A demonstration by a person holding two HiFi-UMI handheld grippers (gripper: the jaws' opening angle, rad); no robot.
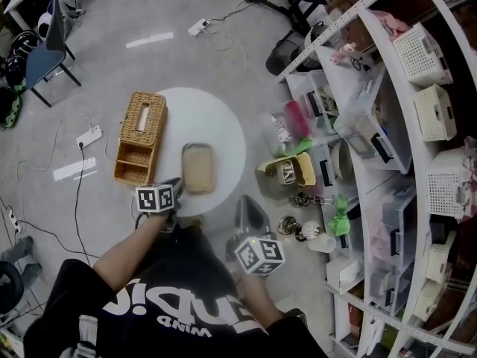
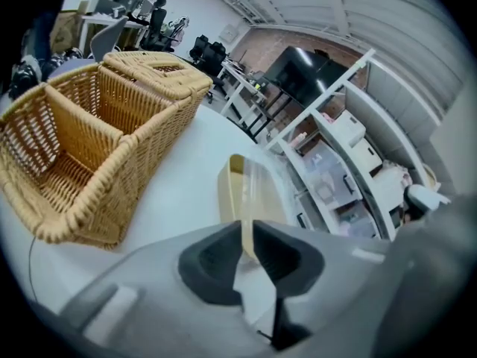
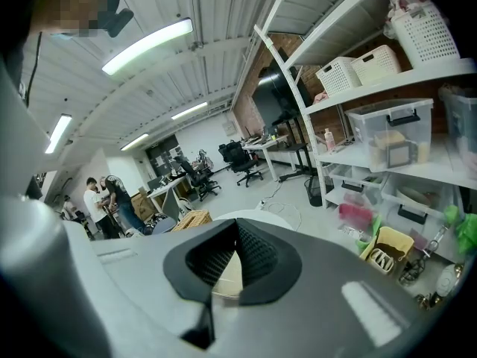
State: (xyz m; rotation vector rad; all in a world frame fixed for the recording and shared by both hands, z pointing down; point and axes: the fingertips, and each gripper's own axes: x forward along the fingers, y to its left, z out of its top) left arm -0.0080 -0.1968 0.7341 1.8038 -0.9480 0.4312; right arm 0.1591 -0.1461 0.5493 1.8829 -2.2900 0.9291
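A tan rectangular box (image 1: 197, 168) lies on the round white table (image 1: 223, 125), beside a wicker basket (image 1: 140, 136) with an open compartment and a lidded part. My left gripper (image 1: 175, 183) sits at the table's near edge, just short of the box, shut and holding nothing. In the left gripper view the jaws (image 2: 247, 233) point at the box (image 2: 250, 192), with the basket (image 2: 89, 140) to the left. My right gripper (image 1: 250, 203) hovers off the table's right front edge, shut and empty. Its view (image 3: 237, 230) shows the box (image 3: 227, 274) between the pads and the basket (image 3: 192, 219) beyond.
White shelving (image 1: 417, 162) with bins and baskets curves along the right. A yellow container (image 1: 287, 170) and small clutter lie on the floor between table and shelves. Cables and a power strip (image 1: 88, 136) run on the left; a blue chair (image 1: 45, 51) stands far left. People (image 3: 104, 203) stand in the distance.
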